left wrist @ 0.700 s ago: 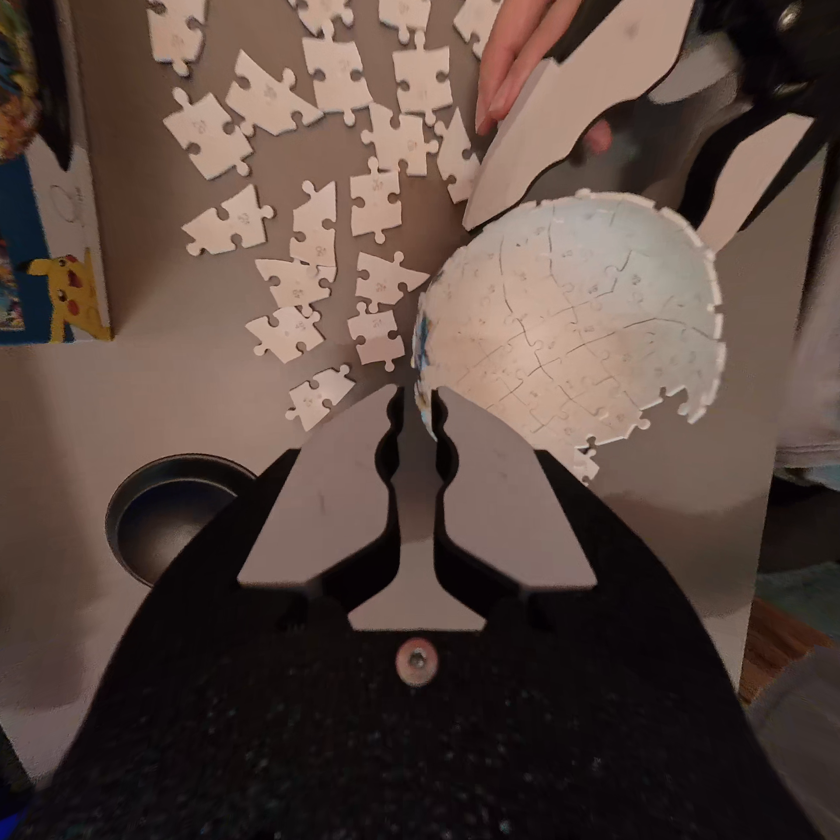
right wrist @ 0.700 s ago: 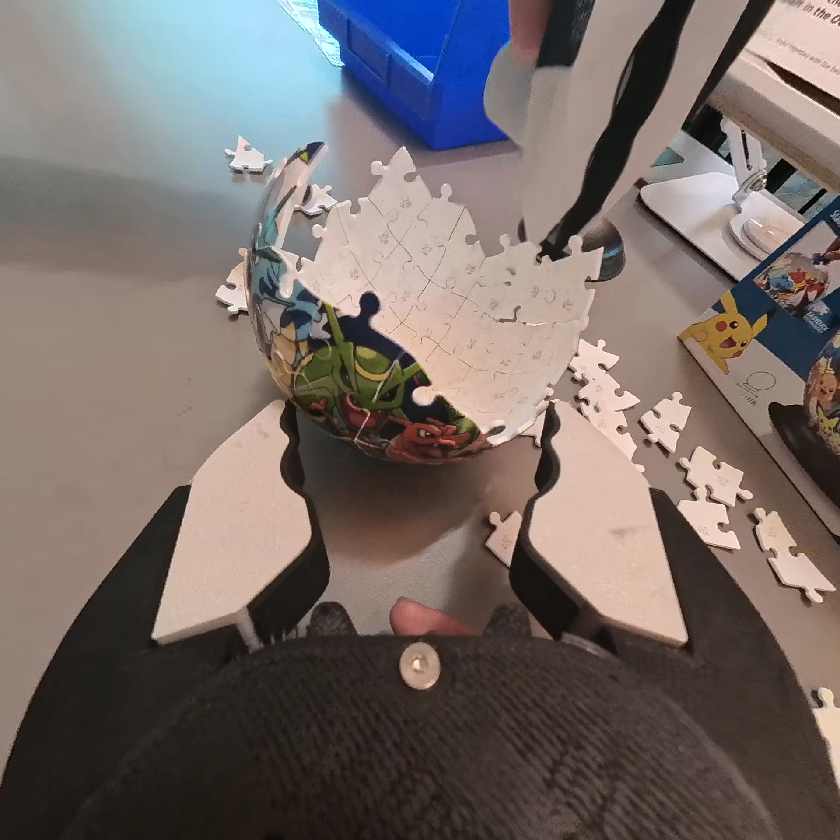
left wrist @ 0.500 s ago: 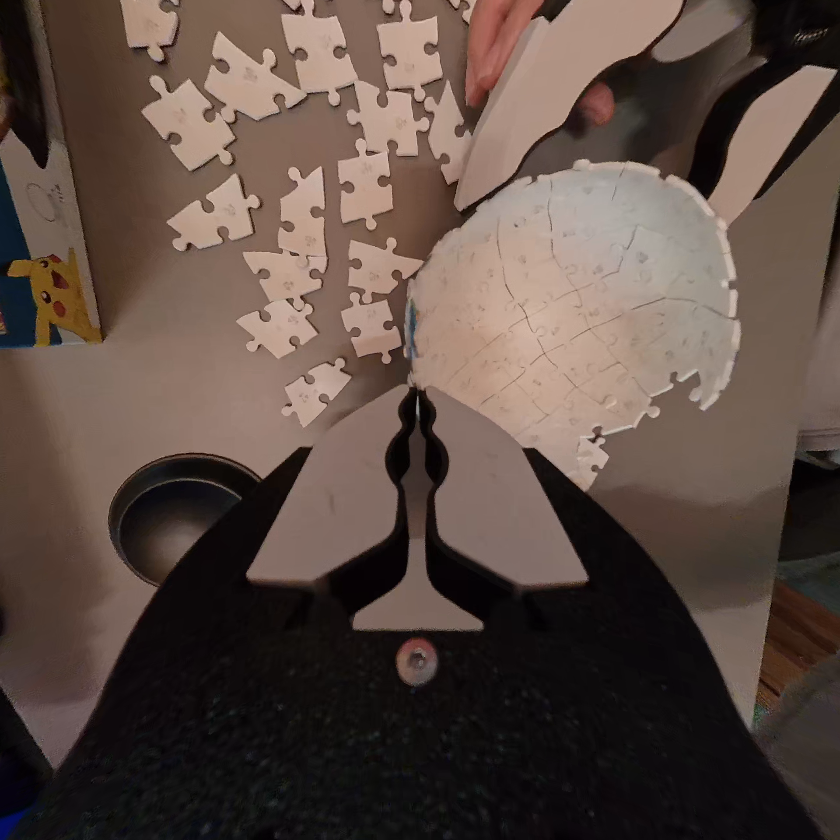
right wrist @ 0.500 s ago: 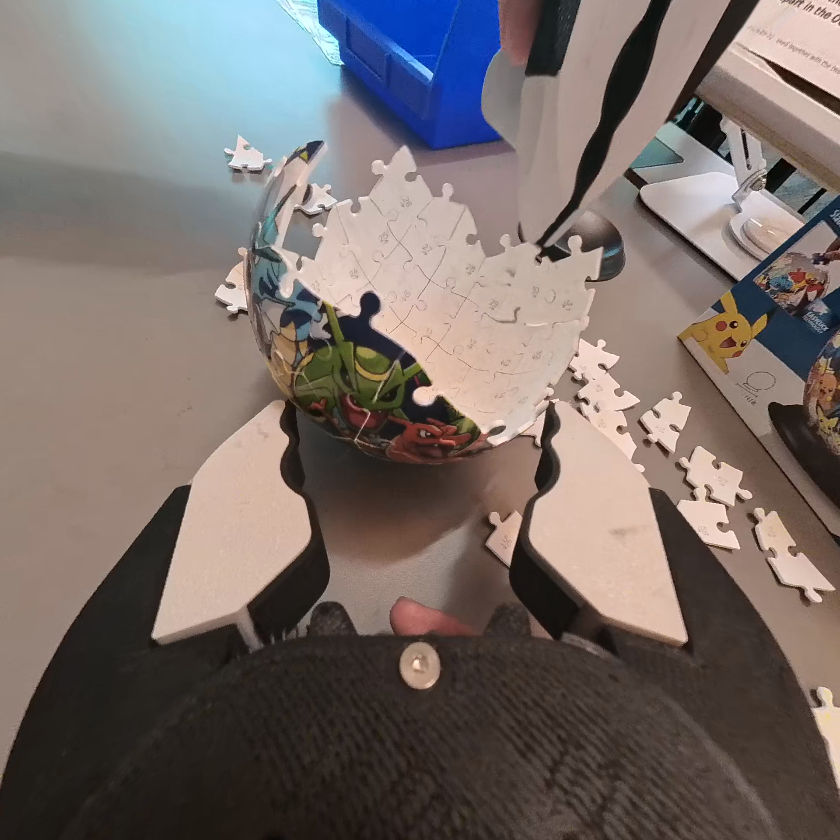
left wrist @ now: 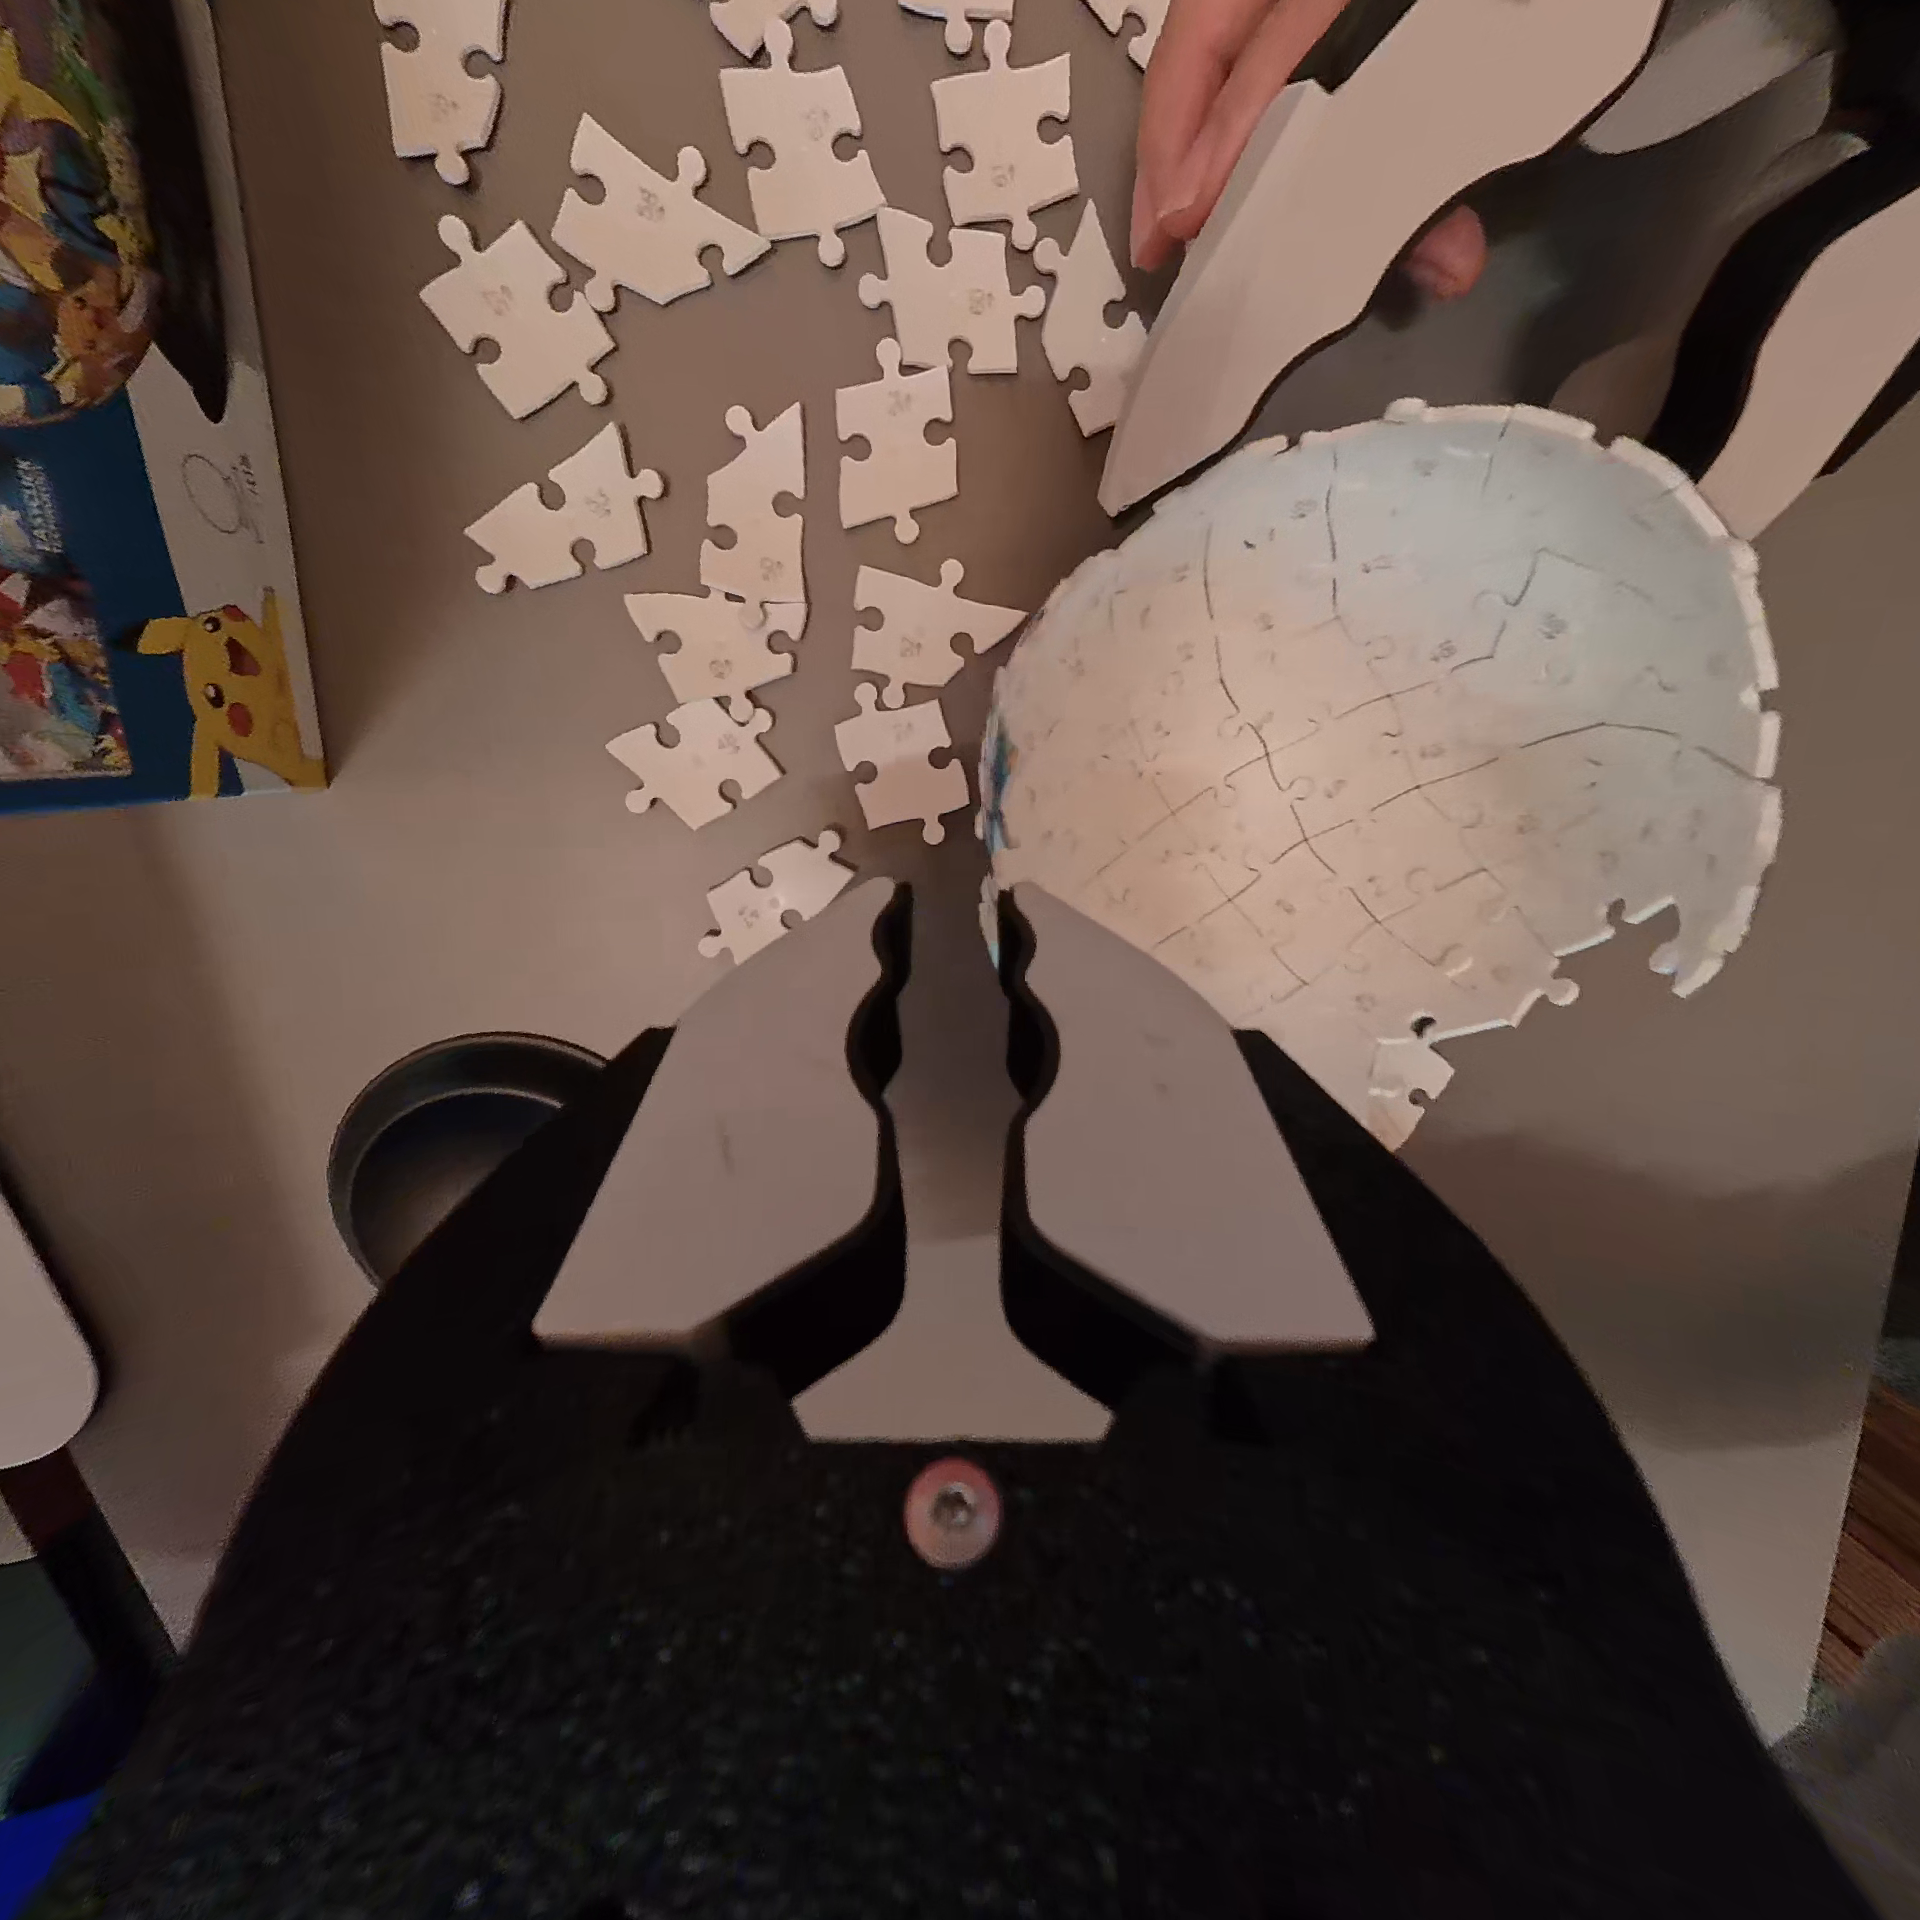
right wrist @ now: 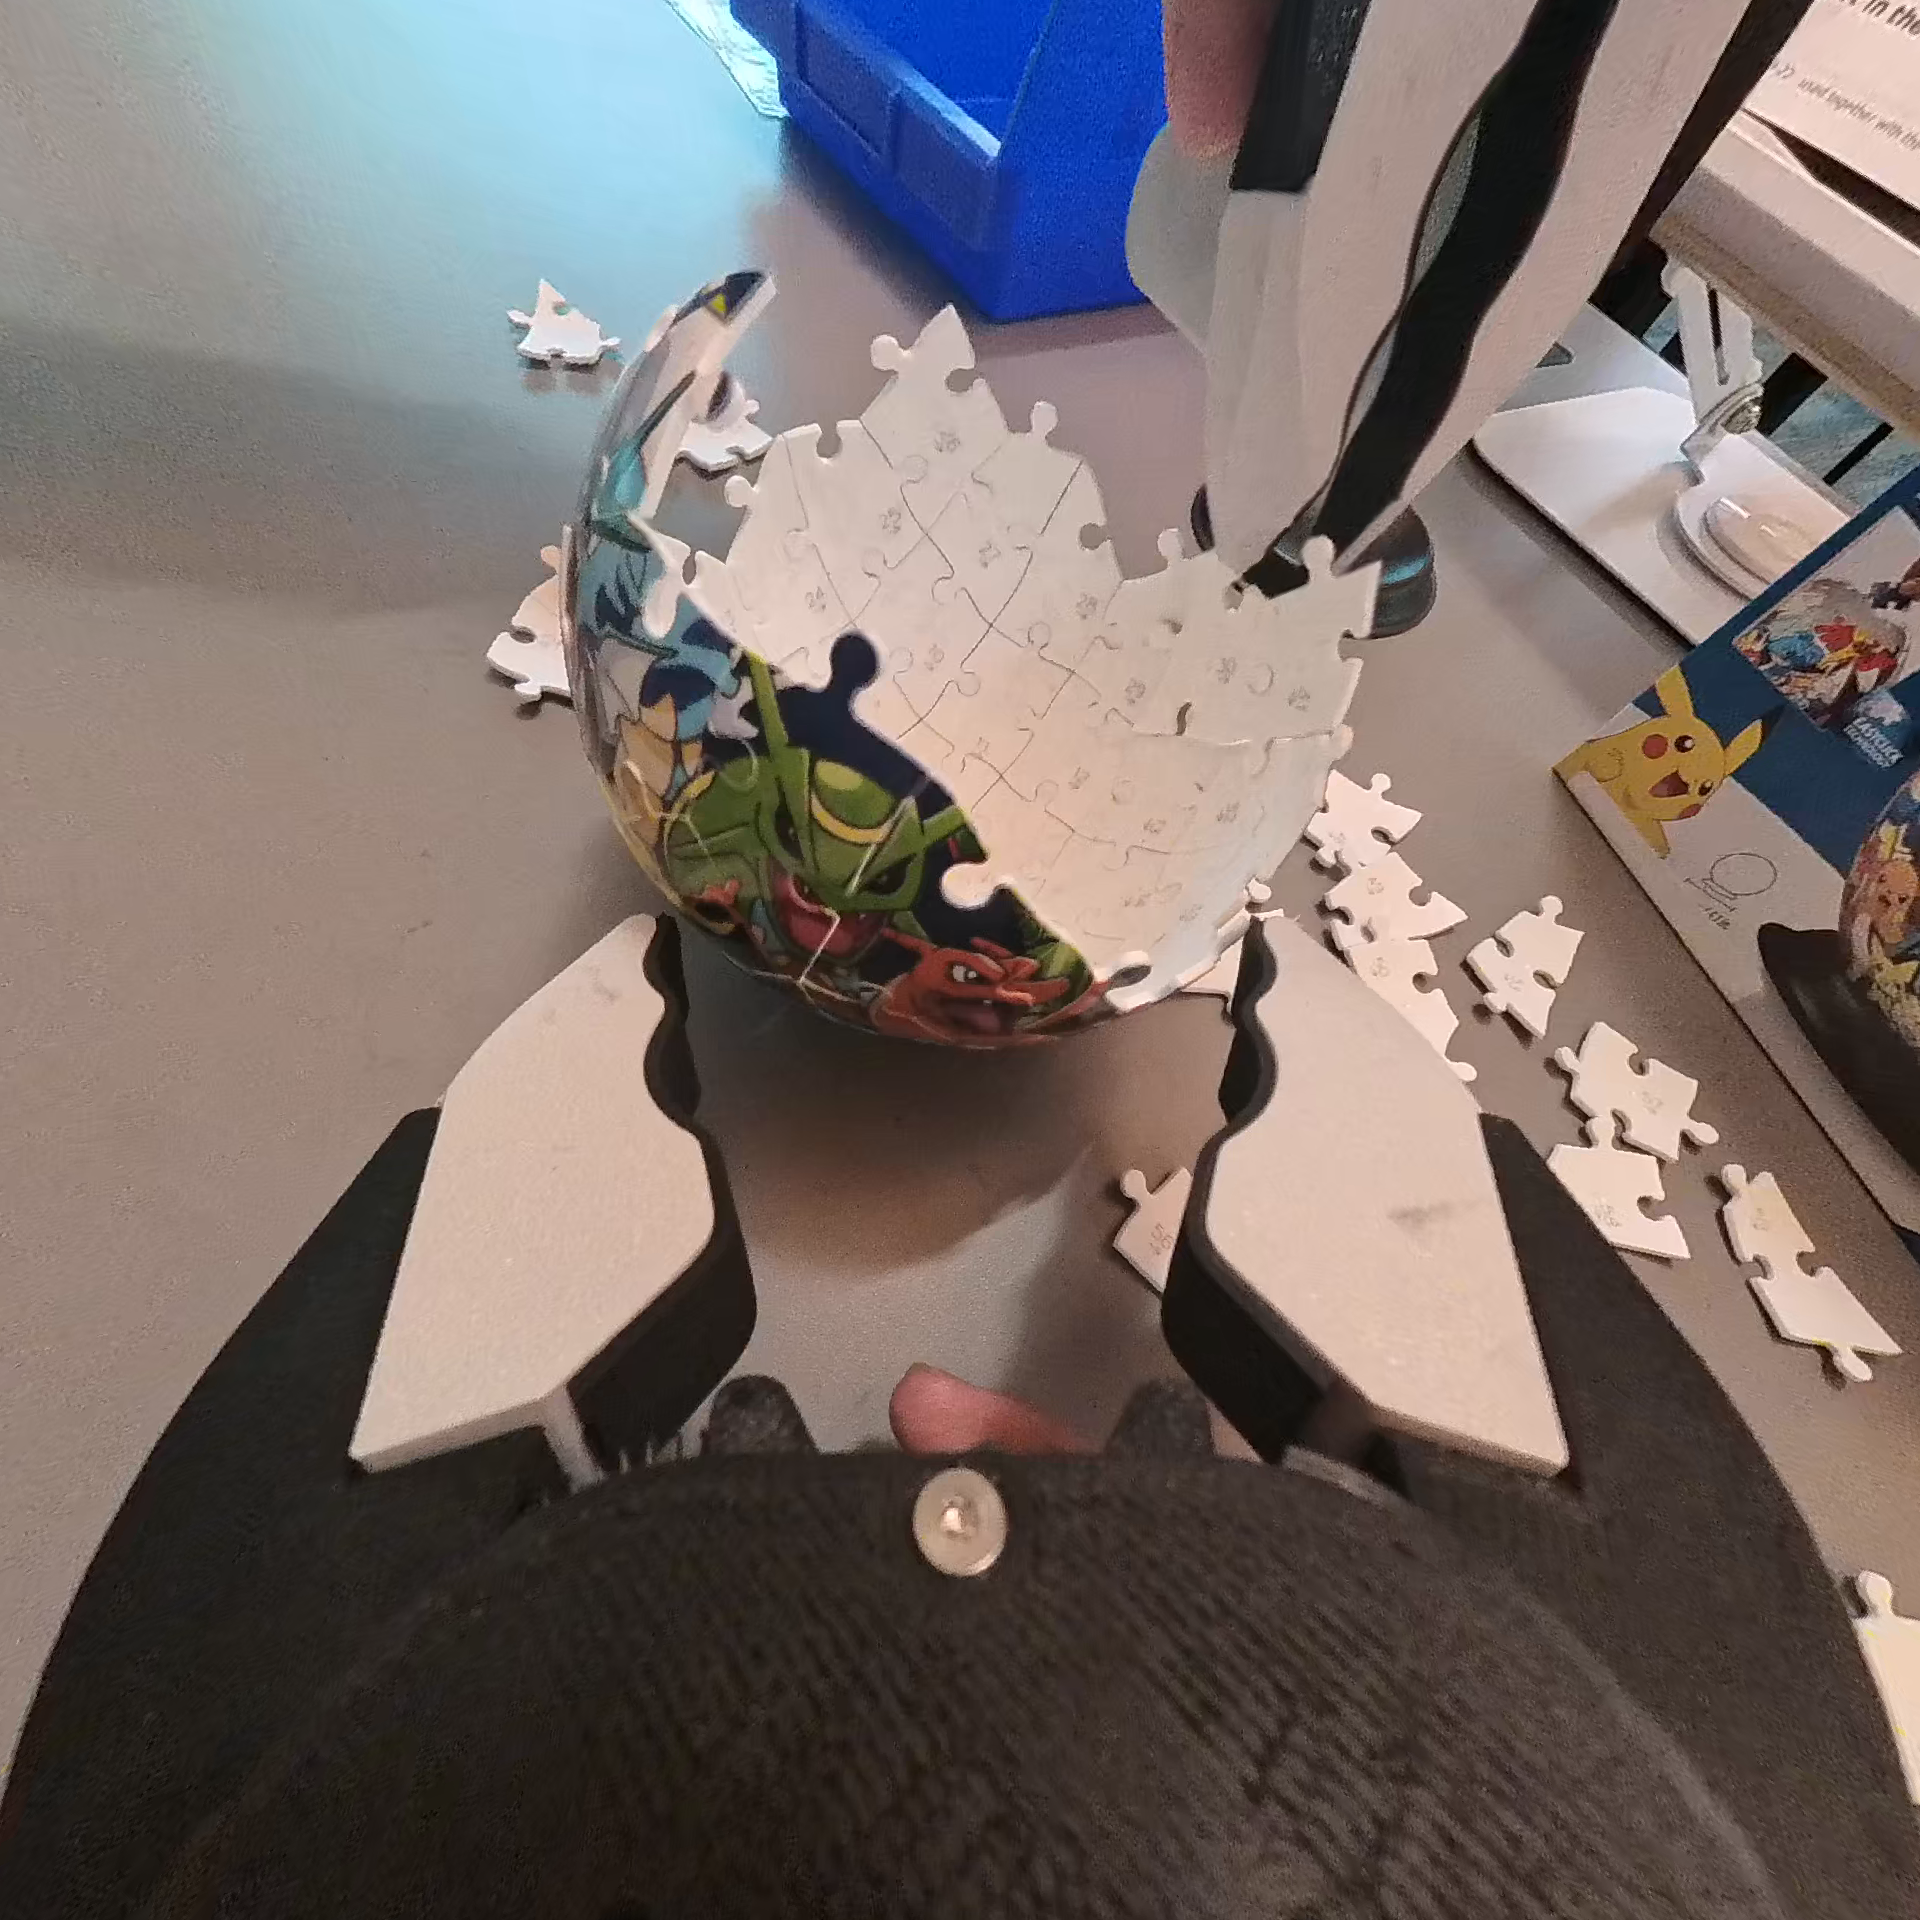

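Note:
A half-built puzzle ball, white inside and printed with colourful creatures outside, sits open-side up on the grey table. My right gripper is wide open, with a fingertip on each side of the ball's near lower edge and nothing in it. My left gripper is open by a narrow gap; its right finger lies against the ball's rim. In the right wrist view the left gripper comes down from above, with its tips at the far rim. Whether the rim sits between them is unclear.
Several loose white puzzle pieces lie beside the ball, also to its right. The puzzle box stands at the table's side. A black round stand sits nearby. A blue bin is behind the ball. A hand holds the right gripper.
My left gripper pinched almost shut at the ball's rim, then opened to a narrow gap and shifted slightly. The right gripper and the ball have not moved.

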A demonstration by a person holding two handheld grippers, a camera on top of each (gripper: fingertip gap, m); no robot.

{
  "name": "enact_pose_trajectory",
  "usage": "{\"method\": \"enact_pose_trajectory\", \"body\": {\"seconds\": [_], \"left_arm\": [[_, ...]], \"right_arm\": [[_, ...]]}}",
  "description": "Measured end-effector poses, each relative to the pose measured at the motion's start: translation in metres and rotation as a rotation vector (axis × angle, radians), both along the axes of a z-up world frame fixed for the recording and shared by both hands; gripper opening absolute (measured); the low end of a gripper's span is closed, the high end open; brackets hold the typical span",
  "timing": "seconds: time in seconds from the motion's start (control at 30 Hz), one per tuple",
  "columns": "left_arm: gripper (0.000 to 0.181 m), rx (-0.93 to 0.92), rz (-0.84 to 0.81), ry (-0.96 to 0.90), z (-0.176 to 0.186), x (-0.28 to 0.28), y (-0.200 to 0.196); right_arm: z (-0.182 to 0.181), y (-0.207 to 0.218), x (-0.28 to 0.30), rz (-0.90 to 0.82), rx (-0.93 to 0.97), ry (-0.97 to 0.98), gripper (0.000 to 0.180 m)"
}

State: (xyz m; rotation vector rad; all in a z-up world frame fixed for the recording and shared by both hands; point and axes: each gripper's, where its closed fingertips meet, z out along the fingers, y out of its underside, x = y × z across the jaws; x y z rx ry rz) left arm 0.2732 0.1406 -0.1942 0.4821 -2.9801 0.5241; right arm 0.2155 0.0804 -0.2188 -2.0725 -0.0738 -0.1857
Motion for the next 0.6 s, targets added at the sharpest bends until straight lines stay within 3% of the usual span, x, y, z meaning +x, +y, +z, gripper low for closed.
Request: {"method": "enact_pose_trajectory", "body": {"seconds": [0.03, 0.23, 0.6], "left_arm": [[0.015, -0.004, -0.001, 0.007, 0.001, -0.002, 0.000], [0.023, 0.027, 0.004, 0.073, -0.003, -0.012, 0.002], [0.026, -0.023, -0.026, -0.121, 0.008, 0.005, -0.006]], "right_arm": [[0.000, 0.000, 0.000, 0.000, 0.000, 0.000, 0.100], [-0.001, 0.000, 0.000, 0.002, -0.004, -0.002, 0.100], [-0.001, 0.000, -0.003, 0.020, -0.007, -0.017, 0.100]]}}
